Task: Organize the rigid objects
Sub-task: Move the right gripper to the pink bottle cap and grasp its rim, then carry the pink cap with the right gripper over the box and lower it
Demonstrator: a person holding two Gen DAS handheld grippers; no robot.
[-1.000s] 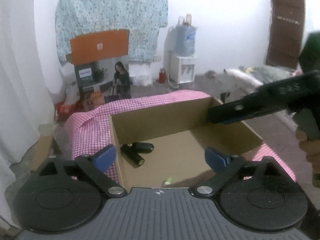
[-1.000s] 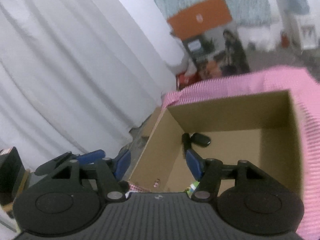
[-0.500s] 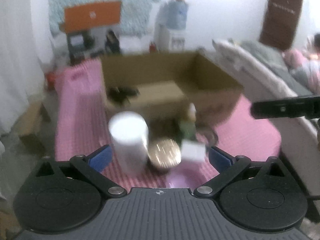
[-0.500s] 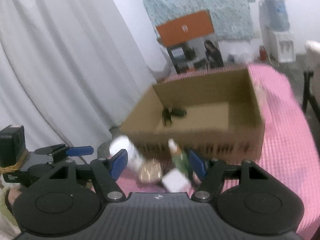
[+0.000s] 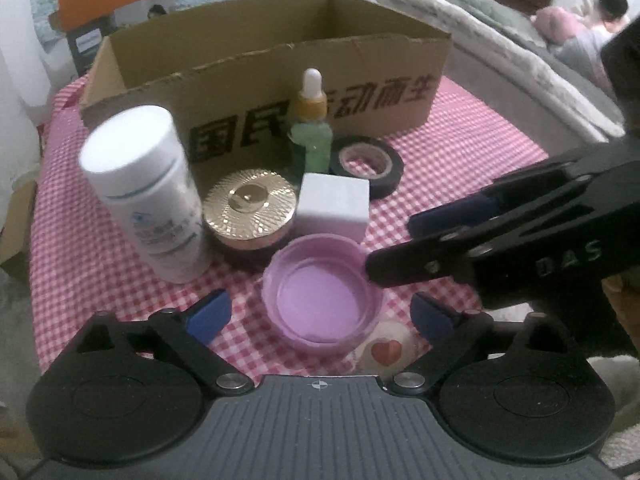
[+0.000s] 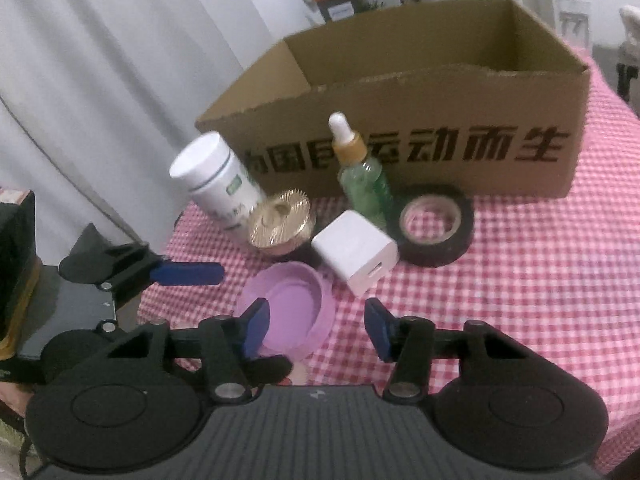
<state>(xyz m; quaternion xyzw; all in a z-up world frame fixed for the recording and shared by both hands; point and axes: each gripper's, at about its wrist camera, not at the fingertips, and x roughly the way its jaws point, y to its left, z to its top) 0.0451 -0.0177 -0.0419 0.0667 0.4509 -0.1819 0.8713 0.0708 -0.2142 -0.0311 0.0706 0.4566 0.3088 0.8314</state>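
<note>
Several objects stand on the pink checked cloth before a cardboard box (image 5: pixel 280 76) (image 6: pixel 420 136): a white pill bottle (image 5: pixel 144 192) (image 6: pixel 218 180), a gold-lidded jar (image 5: pixel 250 208) (image 6: pixel 280 222), a white charger cube (image 5: pixel 334 206) (image 6: pixel 356 254), a green dropper bottle (image 5: pixel 310 128) (image 6: pixel 360 172), a black tape roll (image 5: pixel 366 160) (image 6: pixel 434 222) and a purple lid (image 5: pixel 322 296) (image 6: pixel 292 308). My left gripper (image 5: pixel 320 316) is open, straddling the purple lid. My right gripper (image 6: pixel 316 328) is open just right of the lid, its left finger over the lid's edge.
A round sticker with a red heart (image 5: pixel 386 350) lies beside the lid. A bed with grey blankets (image 5: pixel 520 52) is at the right, white curtains (image 6: pixel 100 80) at the left. The box's inside is hidden from both views.
Both grippers pulled back from above the box and dropped low in front of it. The objects on the cloth came into view and now sit close, with the purple lid between my left fingers.
</note>
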